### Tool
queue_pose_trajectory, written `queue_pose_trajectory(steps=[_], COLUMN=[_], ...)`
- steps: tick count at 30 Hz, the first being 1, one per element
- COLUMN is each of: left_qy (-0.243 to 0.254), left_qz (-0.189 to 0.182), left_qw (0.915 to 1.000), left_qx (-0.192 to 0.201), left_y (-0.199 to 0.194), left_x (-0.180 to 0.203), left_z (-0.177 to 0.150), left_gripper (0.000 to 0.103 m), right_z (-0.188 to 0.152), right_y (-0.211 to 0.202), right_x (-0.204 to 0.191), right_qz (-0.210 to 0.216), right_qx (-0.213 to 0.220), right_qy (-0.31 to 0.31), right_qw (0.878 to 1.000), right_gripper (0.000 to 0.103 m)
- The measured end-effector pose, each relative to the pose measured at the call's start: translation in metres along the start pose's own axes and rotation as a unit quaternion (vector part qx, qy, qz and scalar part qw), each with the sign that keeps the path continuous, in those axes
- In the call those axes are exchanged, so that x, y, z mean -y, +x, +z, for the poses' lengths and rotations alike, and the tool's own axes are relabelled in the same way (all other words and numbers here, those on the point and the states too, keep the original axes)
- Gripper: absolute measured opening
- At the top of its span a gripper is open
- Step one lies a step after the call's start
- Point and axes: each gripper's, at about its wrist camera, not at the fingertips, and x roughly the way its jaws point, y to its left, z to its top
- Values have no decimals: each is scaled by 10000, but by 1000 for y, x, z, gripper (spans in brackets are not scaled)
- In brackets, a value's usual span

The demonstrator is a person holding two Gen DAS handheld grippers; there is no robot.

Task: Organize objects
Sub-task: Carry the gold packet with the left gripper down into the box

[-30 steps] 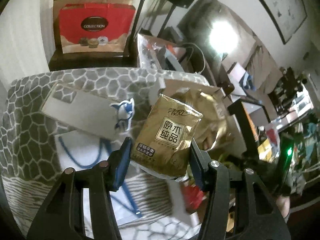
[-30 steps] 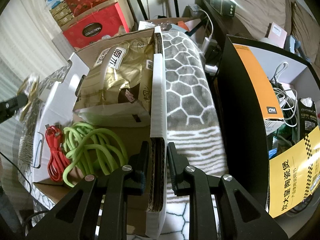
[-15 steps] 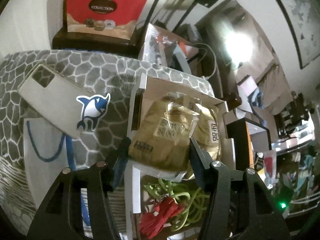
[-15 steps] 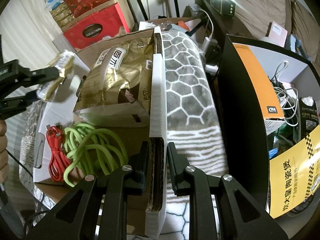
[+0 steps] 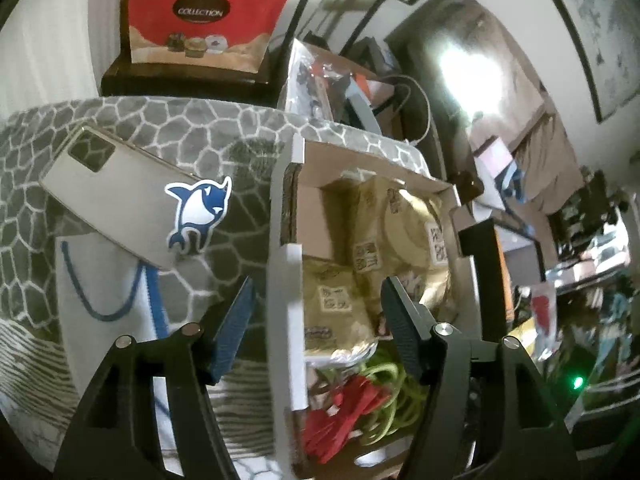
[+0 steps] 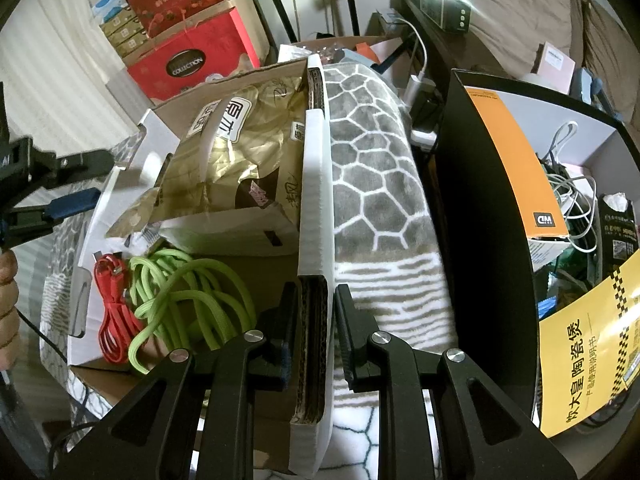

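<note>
Left wrist view takes in a grey blanket [image 5: 188, 136] with a white cell pattern across the left half of the frame, bare between the phone [image 5: 108, 196] at centre left and the box wall. A white bag [image 5: 100, 280] with blue cord lies at lower left, partly under the phone. At upper left a red gift bag [image 5: 204, 12] stands past the blanket's far edge.

The box [image 5: 286, 280] fills the centre and lower right, open at the top, its white left wall running down the middle of the frame. Gold packs [image 5: 384, 232] fill its upper part; one gold pack [image 5: 336, 312] lies nearest, just below the middle, resting on the others. Below them lie a green cord [image 5: 392, 392] and a red cable [image 5: 344, 404].

The left gripper [image 5: 316, 312] stands over the box's left wall, one finger outside it, one inside. Its fingers have just been spreading and stand wide; the nearest gold pack lies between them with no pad pressing on it.

Right wrist view shows the box's right wall [image 6: 316, 208] running up the centre, with a blanket strip to its right before a black panel [image 6: 468, 216] closes that side. The right gripper [image 6: 314, 320] pinches the near end of this wall, fingers close on the cardboard edge. Inside, gold packs [image 6: 240, 152] sit at the upper part, green cord [image 6: 188, 296] and red cable [image 6: 114, 312] at lower left. The left gripper [image 6: 80, 180] reaches in at the left edge, over the box's far rim.
</note>
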Motion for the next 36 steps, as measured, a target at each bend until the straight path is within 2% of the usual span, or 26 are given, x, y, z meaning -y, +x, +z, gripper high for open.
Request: queue_pose_trajectory(steps=[5,10,13,17,24,36], left_qy=[834,1578,1807,1918,1878,1422], left_qz=[243,336,502,513,886,1088], left_qw=[9961,9859,9807,9768,9741,9798], left_qx=[-121,-449,-546,-799,-898,-893], left_y=[-8,-11,-8,4,22,49], left_x=[12,25,28,26,22,19], left_z=[-11,-24,-28,-32,-26,-3], left_gripper=[61,61,61,61,61,61], right_z=[0,0,0,0,0,0], right_y=[0,0,0,0,0,-1], right_x=[0,0,0,0,0,-1], right_qz=[0,-11,-7,-6,-4,-12], right_qx=[-2,3,2,3,2,1], right_qy=[5,4,-3,1,-1,0], right_qw=[10000,10000,10000,10000,10000,10000], right_gripper=[20,20,20,21,21,21])
